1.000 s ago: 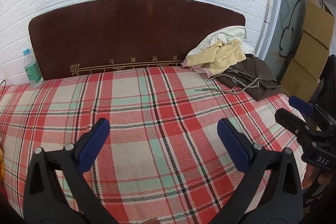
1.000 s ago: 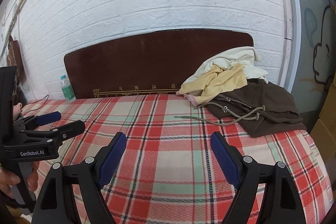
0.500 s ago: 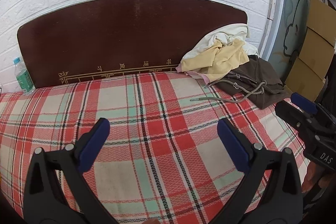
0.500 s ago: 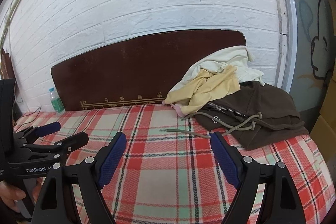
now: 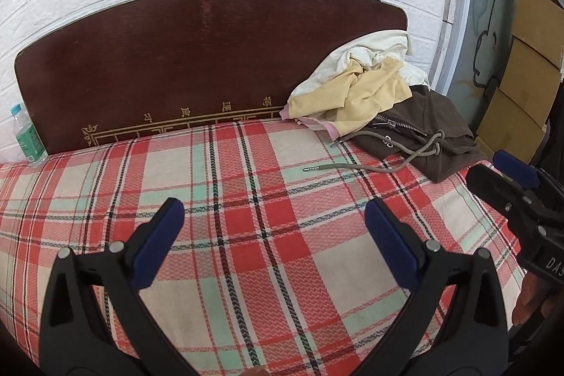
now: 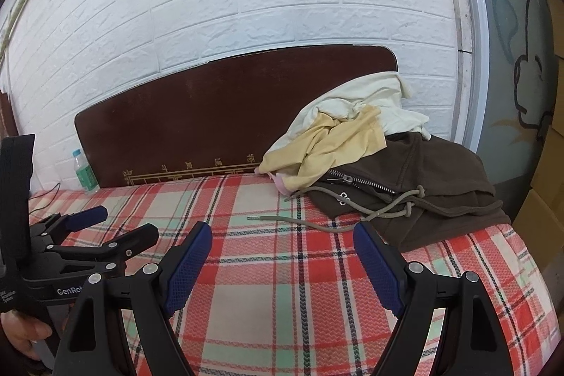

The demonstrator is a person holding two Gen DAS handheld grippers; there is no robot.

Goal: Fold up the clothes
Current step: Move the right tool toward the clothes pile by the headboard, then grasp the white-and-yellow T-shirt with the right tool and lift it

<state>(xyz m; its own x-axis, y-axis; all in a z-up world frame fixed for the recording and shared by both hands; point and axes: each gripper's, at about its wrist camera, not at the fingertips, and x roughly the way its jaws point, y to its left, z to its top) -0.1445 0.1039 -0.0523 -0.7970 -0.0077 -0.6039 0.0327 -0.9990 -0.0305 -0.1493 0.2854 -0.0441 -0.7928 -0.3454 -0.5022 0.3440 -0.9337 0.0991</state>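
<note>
Clothes heaped at the bed's far right corner against the headboard [image 5: 211, 59]: cream garment [image 5: 373, 55] on top, yellow one [image 5: 356, 94] under it, brown zip hoodie [image 6: 423, 178] lowest, its drawstring [image 5: 352, 167] trailing loose across the plaid sheet [image 5: 246, 199]; left gripper [image 5: 274, 221] jaws spread wide, holding nothing, above the sheet; right gripper [image 6: 282, 245] likewise spread and empty, near the hoodie's edge; water bottle [image 5: 26, 140] stands upright at the headboard's left end; cardboard boxes [image 5: 521, 73] beside the bed.
</note>
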